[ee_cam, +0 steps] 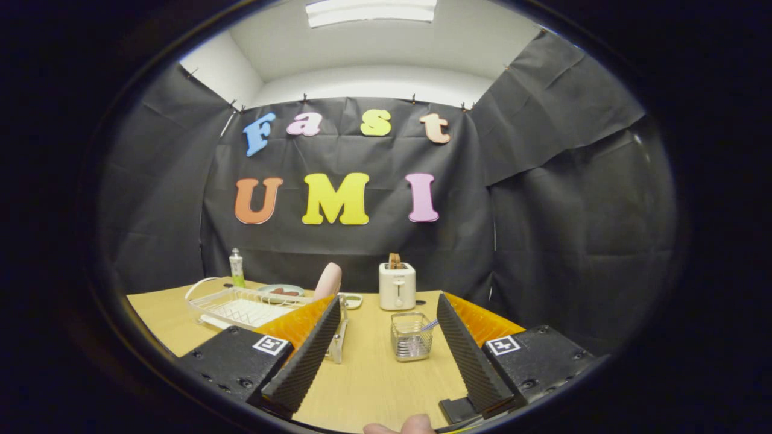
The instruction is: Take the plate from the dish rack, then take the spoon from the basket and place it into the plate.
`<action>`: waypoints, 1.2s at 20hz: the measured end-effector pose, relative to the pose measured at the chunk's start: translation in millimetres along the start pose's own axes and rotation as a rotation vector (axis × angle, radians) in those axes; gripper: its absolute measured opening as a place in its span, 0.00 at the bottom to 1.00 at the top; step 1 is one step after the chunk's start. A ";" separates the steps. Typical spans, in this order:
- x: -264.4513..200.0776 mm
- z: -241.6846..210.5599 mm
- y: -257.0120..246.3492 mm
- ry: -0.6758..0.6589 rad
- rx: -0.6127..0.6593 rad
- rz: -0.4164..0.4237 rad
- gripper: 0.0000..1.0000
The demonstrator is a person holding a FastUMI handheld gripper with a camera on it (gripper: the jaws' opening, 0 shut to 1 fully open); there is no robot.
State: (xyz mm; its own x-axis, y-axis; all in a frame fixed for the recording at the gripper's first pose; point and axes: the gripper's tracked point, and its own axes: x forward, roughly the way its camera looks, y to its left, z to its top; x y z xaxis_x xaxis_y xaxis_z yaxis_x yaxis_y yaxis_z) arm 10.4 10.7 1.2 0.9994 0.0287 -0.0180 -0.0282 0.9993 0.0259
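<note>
Wooden worktop (374, 374) under the booth light, seen along the tongs (386, 361), whose two fingers stand wide apart with nothing between them. A wire basket (412, 336) sits on the worktop between the fingers, just ahead of them and nearer the right one; a spoon (429, 325) leans in it, only its thin handle poking above the rim, the bowl blurred behind the mesh. Left of the basket and beyond the left finger lies a white dish rack (241, 308); the finger cuts off its near right corner. A pale pink plate (329, 281) stands on edge at the rack's right end, its lower part hidden behind that finger. Behind the rack, a small bottle (236, 267) stands upright, and a shallow dish (281, 290) lies beside it, its contents too small to tell. A white toaster (397, 286) stands beyond the basket, near the black cloth wall, with something brown sticking out of its slot. A fingertip (416, 424) of the person's hand shows below the tongs.
</note>
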 end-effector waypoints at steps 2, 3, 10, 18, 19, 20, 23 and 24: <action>2.4 0.9 2.9 0.006 0.009 0.009 1.00; 4.1 3.4 4.7 0.009 0.014 0.013 1.00; 44.0 37.1 32.8 0.058 0.017 0.099 1.00; 143.4 80.0 88.6 0.305 -0.016 0.266 1.00; 157.2 80.8 92.6 0.343 -0.032 0.263 1.00; 169.9 79.9 100.2 0.387 -0.043 0.273 1.00; 204.6 65.0 115.9 0.523 -0.069 0.273 1.00; 214.9 57.9 118.9 0.572 -0.087 0.266 1.00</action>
State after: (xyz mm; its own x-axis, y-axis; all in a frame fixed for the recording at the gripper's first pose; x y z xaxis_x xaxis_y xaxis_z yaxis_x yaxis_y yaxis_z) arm 222.9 134.2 58.2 0.7908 0.2616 -0.5534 -0.3000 0.9537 0.0222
